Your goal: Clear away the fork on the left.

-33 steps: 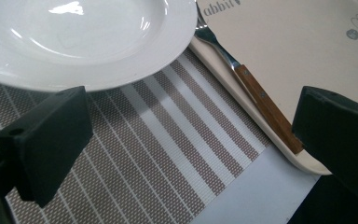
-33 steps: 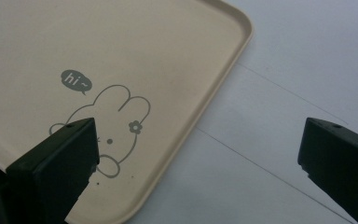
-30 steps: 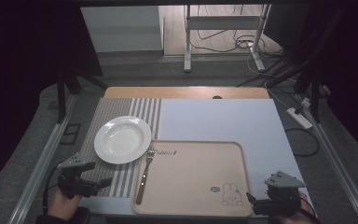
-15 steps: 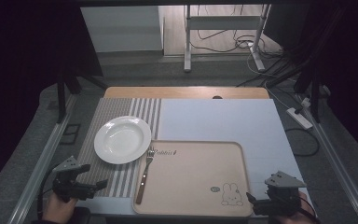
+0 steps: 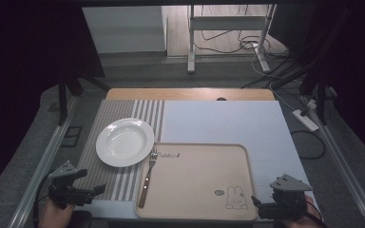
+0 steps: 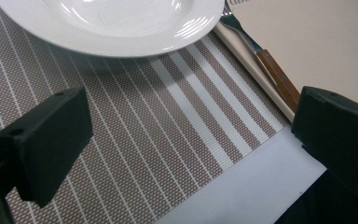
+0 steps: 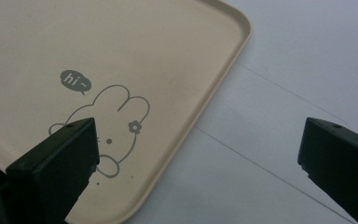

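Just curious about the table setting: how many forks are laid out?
1. The wooden-handled fork lies along the left edge of the beige rabbit tray, beside the white plate.

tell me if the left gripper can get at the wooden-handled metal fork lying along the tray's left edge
Probably yes. The left gripper is open, low over the striped placemat, and the wooden-handled fork lies just to its right on the beige tray, with nothing between them.

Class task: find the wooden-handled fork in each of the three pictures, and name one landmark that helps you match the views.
High view: the fork lies on the tray's left edge, right of the plate.
Left gripper view: fork at upper right, beside the plate.
Right gripper view: not in it.
Shared landmark: the beige tray.
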The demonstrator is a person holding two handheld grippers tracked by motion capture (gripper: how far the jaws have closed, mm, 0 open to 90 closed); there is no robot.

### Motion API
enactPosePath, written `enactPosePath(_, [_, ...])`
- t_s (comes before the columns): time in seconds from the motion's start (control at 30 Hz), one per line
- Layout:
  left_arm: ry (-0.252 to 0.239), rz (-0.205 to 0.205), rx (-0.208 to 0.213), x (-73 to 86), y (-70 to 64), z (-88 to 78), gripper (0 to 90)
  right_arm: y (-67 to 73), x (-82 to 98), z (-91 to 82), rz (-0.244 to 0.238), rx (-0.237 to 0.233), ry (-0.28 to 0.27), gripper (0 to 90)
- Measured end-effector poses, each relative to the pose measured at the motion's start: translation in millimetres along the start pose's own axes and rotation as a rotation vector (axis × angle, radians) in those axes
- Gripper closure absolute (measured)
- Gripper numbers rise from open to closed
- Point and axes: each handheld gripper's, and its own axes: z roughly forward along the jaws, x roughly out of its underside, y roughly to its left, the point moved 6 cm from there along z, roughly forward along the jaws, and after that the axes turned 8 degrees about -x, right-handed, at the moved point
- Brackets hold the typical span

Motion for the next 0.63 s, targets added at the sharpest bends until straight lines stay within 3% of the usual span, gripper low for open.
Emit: enactPosePath(0.63, [0.016, 0.003, -0.004, 5.8, 0.9, -4.3, 0.0, 0.1, 0.7, 0.9, 0.0, -0.001, 0.009, 0.0])
